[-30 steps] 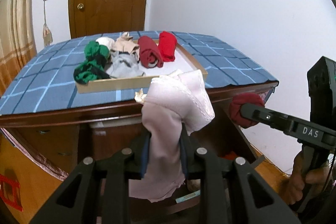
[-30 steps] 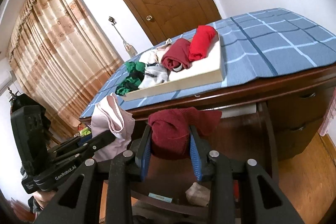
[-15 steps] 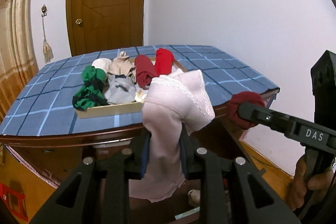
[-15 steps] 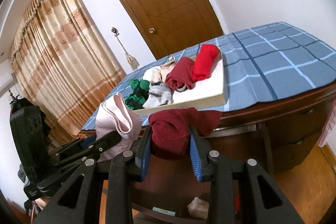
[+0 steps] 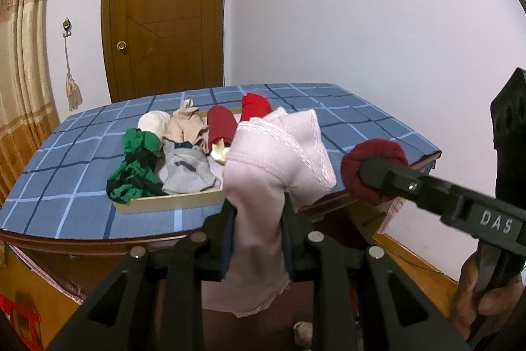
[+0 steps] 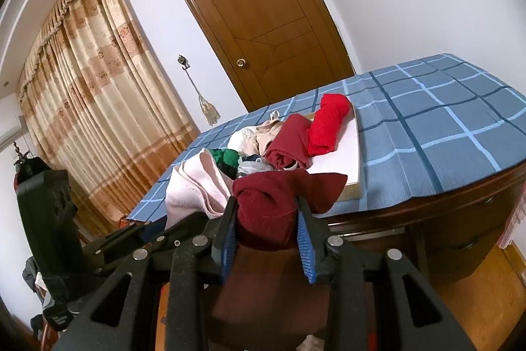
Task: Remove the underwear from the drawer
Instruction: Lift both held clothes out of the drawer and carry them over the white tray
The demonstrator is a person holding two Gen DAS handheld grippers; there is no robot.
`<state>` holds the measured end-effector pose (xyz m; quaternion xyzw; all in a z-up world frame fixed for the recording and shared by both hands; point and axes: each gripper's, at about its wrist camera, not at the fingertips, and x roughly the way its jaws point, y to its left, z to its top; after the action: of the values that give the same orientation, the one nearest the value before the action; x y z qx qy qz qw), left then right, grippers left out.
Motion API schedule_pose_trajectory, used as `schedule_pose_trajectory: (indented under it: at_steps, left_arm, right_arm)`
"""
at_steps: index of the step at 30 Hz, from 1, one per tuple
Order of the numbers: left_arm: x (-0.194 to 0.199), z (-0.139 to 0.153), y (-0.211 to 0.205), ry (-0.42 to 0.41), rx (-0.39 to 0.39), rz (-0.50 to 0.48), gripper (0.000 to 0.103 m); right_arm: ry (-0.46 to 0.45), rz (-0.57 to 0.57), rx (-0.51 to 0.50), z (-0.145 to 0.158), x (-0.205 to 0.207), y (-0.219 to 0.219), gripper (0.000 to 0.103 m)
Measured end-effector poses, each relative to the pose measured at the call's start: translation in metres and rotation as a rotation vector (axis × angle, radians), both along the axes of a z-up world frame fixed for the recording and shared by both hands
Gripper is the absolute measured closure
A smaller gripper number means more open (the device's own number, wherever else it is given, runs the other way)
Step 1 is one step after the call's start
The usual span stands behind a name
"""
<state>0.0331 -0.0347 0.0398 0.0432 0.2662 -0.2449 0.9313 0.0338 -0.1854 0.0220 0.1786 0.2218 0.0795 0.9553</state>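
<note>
My left gripper (image 5: 258, 216) is shut on pale pink underwear (image 5: 269, 166), held up in front of the dresser; the cloth hangs below the fingers. It also shows in the right wrist view (image 6: 194, 183). My right gripper (image 6: 266, 229) is shut on dark red underwear (image 6: 273, 203), which also shows in the left wrist view (image 5: 371, 166) at the right. Both are level with the dresser top. A wooden tray (image 5: 171, 203) on the blue checked cloth holds several rolled pieces: green (image 5: 136, 166), grey (image 5: 187, 173), beige, dark red (image 6: 289, 140) and red (image 6: 328, 124). The drawer itself is hidden below.
The dresser top (image 6: 427, 127) carries a blue checked cloth with bare space right of the tray. A brown door (image 5: 167, 9) and white wall stand behind. Curtains (image 6: 92, 87) hang at the left. Closed dresser drawers (image 6: 466, 242) show at lower right.
Both grippers have risen with their underwear, from below the dresser edge to level with its top. The open drawer has dropped out of view.
</note>
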Motion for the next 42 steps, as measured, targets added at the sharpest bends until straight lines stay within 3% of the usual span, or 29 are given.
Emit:
schedule_pose_trajectory:
  at_steps: [42]
  left_arm:
    - [0.12, -0.011, -0.048, 0.032, -0.019, 0.048, 0.08]
  right_arm:
    - [0.027, -0.103, -0.023, 0.001, 0.108, -0.051, 0.067]
